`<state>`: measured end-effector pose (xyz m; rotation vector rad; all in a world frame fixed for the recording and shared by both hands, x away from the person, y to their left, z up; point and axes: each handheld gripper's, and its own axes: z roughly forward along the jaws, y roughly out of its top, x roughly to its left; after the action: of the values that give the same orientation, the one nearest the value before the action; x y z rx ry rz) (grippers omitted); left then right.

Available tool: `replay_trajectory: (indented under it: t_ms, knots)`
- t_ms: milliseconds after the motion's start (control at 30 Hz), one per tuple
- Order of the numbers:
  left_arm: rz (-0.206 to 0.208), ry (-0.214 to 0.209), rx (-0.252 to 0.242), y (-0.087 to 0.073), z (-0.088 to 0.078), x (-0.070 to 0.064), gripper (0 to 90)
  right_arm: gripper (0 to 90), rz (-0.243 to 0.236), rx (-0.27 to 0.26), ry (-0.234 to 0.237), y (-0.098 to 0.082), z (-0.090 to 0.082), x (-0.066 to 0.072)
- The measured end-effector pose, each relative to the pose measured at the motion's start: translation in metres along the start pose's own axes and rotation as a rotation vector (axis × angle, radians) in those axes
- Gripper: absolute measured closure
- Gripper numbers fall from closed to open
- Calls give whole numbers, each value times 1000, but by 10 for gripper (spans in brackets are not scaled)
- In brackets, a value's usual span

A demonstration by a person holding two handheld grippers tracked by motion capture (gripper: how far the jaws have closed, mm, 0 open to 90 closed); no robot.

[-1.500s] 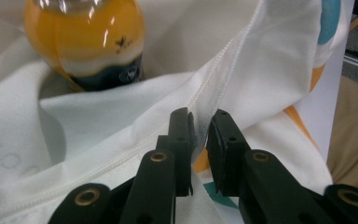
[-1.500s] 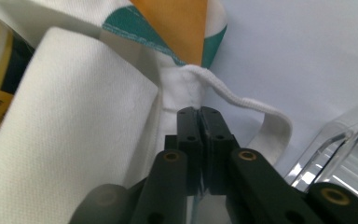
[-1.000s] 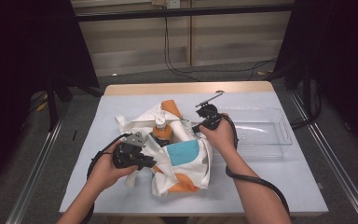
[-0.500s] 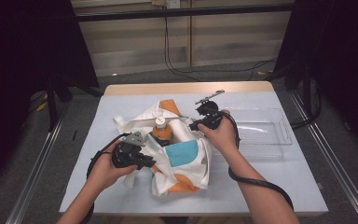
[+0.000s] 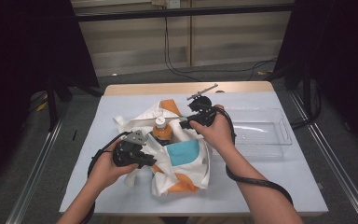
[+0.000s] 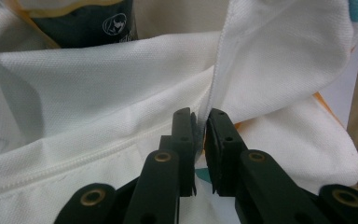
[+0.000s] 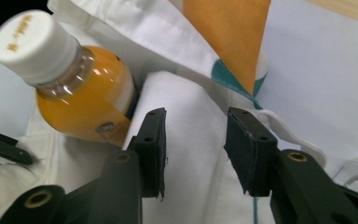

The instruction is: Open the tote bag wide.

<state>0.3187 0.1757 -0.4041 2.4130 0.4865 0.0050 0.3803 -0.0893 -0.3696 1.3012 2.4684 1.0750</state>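
A white cloth bag [image 5: 182,163] with orange and teal patches lies on the table, with an orange juice bottle [image 5: 161,130] with a white cap standing in its mouth. My left gripper [image 5: 151,161] is at the bag's left side, shut on a folded seam of the bag [image 6: 98,93], with the cloth pinched between its jaws [image 6: 200,126]. My right gripper [image 5: 182,123] hovers at the bag's far edge, just right of the bottle [image 7: 74,93]. Its jaws [image 7: 196,119] have just been opening and stand apart over a white fold [image 7: 191,177] without pressing it.
A clear plastic tray [image 5: 261,133] sits on the table to the right of the bag, behind my right hand. The light blue table cover [image 5: 270,186] runs to a wooden far edge. Black cables trail from both grippers.
My right hand has risen a little at the bag's far edge beside the bottle. The left hand and the bag stay where they were.
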Motion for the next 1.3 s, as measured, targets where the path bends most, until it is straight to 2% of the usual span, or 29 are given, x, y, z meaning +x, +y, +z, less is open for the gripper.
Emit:
replay_trajectory:
  t_ms: [100, 133, 167, 233, 333, 467, 600, 733, 767, 1000, 1100, 1167, 1200, 1300]
  knots:
    - [25, 5, 13, 2, -1, 1, 822, 555, -10, 5, 10, 3, 0, 6]
    - [8, 4, 2, 2, -1, 0, 821, 544, -12, 16, 11, 4, 0, 8]
    - [25, 9, 19, 2, -1, 1, 821, 544, -27, 22, 12, 4, 2, 9]
    - [1, 5, -2, 2, 0, 0, 821, 542, -22, 34, 14, 3, 4, 11]
    - [4, 3, 0, 2, 0, 0, 821, 549, -23, 44, 17, 1, 8, 9]
    - [4, 2, 0, 2, 0, 0, 822, 657, -19, 70, 31, 0, 13, 10]
    - [8, 1, -5, 1, 1, 0, 822, 840, -20, 97, 44, -1, 17, 10]
    - [-1, -1, -1, 0, 1, 1, 823, 883, -5, 114, 59, -2, 20, 5]
    - [8, -2, 10, -1, 0, 1, 825, 888, 0, 118, 62, -3, 21, 4]
    - [-3, -8, 13, -6, 1, 1, 837, 894, 66, 113, 33, -11, 27, -13]
    - [-4, -17, 35, -11, 6, 1, 845, 894, 71, 108, 15, -16, 32, -17]
    - [-20, -25, 31, -14, 7, 2, 849, 894, 89, 102, 12, -18, 34, -18]
    - [-8, -18, 48, -15, 6, 3, 851, 894, 89, 99, 6, -19, 35, -19]
    - [-24, -31, 37, -17, 7, 3, 856, 894, 82, 97, -2, -21, 37, -21]
